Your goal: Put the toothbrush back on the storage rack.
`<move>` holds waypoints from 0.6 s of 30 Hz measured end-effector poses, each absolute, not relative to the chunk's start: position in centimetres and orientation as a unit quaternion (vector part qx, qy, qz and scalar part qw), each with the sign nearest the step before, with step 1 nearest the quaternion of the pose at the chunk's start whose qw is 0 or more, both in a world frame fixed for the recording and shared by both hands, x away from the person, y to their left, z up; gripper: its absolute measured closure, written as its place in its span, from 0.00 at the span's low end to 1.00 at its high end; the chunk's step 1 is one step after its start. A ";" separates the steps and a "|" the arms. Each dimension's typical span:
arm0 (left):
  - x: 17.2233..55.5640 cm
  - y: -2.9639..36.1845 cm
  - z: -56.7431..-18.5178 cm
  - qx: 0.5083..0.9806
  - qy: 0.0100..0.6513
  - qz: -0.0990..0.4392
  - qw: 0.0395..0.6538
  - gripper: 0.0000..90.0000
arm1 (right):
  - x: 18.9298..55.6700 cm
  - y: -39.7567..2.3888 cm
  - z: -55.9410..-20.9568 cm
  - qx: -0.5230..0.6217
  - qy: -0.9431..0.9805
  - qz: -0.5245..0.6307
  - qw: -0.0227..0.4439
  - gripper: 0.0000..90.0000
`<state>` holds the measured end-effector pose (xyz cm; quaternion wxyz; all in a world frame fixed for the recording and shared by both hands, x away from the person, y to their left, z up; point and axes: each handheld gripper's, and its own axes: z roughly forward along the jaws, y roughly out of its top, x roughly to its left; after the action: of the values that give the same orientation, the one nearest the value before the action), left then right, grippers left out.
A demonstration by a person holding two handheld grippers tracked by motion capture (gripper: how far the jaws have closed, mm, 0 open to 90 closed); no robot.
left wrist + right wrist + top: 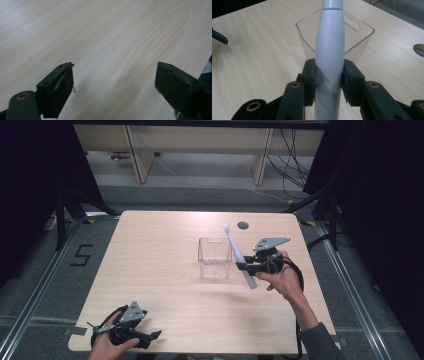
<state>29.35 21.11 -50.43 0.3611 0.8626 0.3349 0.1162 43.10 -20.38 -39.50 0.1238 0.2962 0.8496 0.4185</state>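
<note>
Right tool pinches an unmarked white toothbrush; left tool spread; floor reads "5".

Left gripper pointed down at a slant over the light wood-grain table. Its two black jaws stood wide apart with bare tabletop between them; nothing was held. A frayed thread hung from the inner edge of the left-hand jaw. The table's edge showed at far right.

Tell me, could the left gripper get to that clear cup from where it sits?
Probably yes: bare table lies between the open left gripper and the clear cup. The toothbrush in the right gripper sits beside it.
</note>
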 end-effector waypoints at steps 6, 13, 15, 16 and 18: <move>29.4 21.2 -50.4 0.868 0.329 0.117 0.353 0.17 | 43.4 -19.8 -38.7 0.294 0.848 0.422 0.124 0.74; 29.5 21.2 -50.4 0.868 0.329 0.116 0.354 0.17 | 43.9 -19.4 -37.3 0.288 0.846 0.428 0.137 0.74; 29.4 21.2 -50.4 0.867 0.331 0.117 0.354 0.17 | 44.1 -19.4 -37.1 0.287 0.845 0.429 0.139 0.74; 29.4 21.2 -50.4 0.867 0.330 0.116 0.354 0.17 | 44.1 -19.3 -36.9 0.291 0.845 0.428 0.134 0.74; 29.4 21.2 -50.4 0.867 0.329 0.117 0.354 0.17 | 44.5 -19.2 -36.5 0.285 0.845 0.430 0.143 0.74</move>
<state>29.40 21.21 -50.36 0.3543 0.8674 0.3293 0.1168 44.54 -19.21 -36.54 0.1426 0.2854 0.8447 0.4298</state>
